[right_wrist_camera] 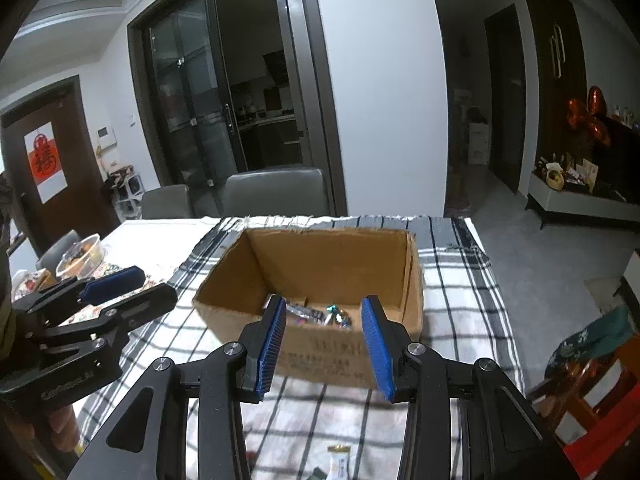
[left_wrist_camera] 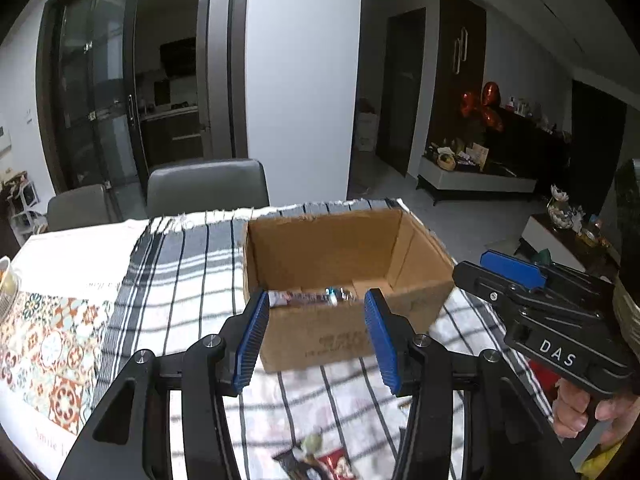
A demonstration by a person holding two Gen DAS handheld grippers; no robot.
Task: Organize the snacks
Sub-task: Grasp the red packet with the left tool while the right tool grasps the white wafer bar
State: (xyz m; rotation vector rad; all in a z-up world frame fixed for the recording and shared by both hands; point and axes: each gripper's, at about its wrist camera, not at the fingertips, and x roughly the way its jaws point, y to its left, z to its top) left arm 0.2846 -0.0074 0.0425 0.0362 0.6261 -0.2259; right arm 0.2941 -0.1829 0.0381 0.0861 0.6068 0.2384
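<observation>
Nearest the lenses, both tools stand released with nothing between their blue pads: the left gripper (left_wrist_camera: 316,340) and the right gripper (right_wrist_camera: 324,344) each hang with jaws parted just short of the cardboard box's (left_wrist_camera: 344,336) near wall; the snacks are split between two places; several wrapped bars (left_wrist_camera: 310,299) already lie on the box floor, while a dark-and-red snack packet (left_wrist_camera: 316,464) and a pale wrapped snack (right_wrist_camera: 340,460) wait on the checked tablecloth (left_wrist_camera: 180,264) close under the grippers; so the step in hand looks like the pause after a drop, with a fresh pick to come; the next move, I'd judge, calls for either gripper to tip down over a loose packet and close across its narrow width, then carry it over the rim; a hand (left_wrist_camera: 580,412) grips the right tool's handle; grey chairs (right_wrist_camera: 276,192) stand beyond the table.
</observation>
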